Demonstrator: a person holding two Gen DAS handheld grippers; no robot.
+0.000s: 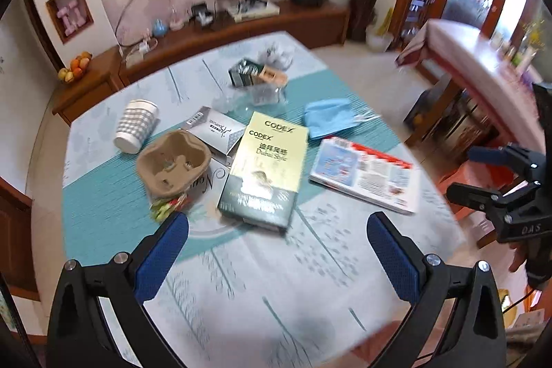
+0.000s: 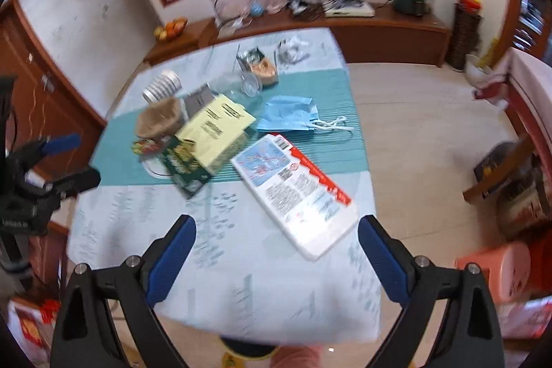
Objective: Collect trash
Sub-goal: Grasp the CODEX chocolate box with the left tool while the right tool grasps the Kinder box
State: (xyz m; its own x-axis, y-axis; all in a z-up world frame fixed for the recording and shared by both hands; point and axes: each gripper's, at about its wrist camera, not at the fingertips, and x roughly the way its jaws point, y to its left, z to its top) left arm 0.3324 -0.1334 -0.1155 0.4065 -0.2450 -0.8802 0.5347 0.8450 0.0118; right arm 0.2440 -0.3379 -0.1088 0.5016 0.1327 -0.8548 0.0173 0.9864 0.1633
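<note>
Left gripper (image 1: pixel 277 252): I see the jaws wide apart, nothing between them, hanging over the near part of the table (image 1: pixel 241 299).
Right gripper (image 2: pixel 277 256): jaws spread full, empty, over the near right part of the table; the flat pack (image 2: pixel 293 192) lies just beyond.
Trash: all on the table's middle and far half. Yellow box (image 1: pixel 269 161) centre, pulp tray (image 1: pixel 172 164) to its left, cup (image 1: pixel 136 126) on its side far left, mask (image 1: pixel 327 118) right of centre, clear wrap (image 1: pixel 262 92) and small carton (image 1: pixel 252 73) far.
Risk, box: I judge it wide for the jaws; a skewed bite could tip it onto the tray.
Risk, cup: lying down, it may roll off the left edge if nudged.
Risk, flat pack: close to the right edge, low profile; a scraping pinch could push it off.
Risk, views: both blurred, so my aim is unsure.
</note>
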